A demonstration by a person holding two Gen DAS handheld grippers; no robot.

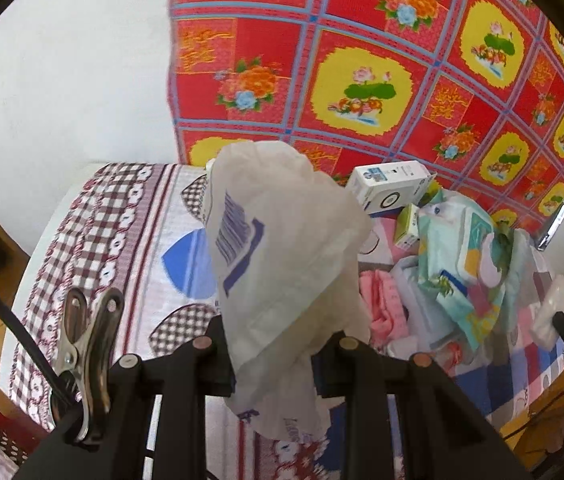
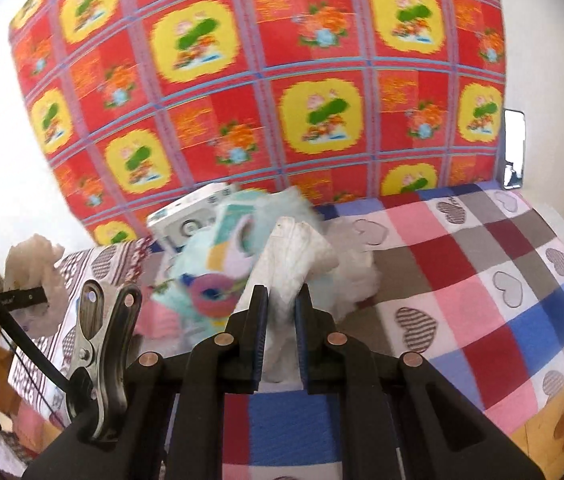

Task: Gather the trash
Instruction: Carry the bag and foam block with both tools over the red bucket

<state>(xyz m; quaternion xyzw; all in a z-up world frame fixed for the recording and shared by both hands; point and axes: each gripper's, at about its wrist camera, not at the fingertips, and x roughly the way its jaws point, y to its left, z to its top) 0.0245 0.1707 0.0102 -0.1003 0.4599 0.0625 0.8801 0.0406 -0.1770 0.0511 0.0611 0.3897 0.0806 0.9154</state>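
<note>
White plastic bag (image 1: 282,248) with blue print hangs pinched in the left gripper (image 1: 274,360), above the checked bedsheet (image 1: 122,240). At two o'clock lies a white box (image 1: 390,184). The right gripper (image 2: 280,320) clamps crumpled white paper (image 2: 298,256), colourful wrappers (image 2: 218,264) at ten o'clock.

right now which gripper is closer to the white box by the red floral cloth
Right, as far as I can judge. The right gripper, shut on white trash, hangs just before the white box. The left gripper, holding a white bag, sits farther back from it.
</note>
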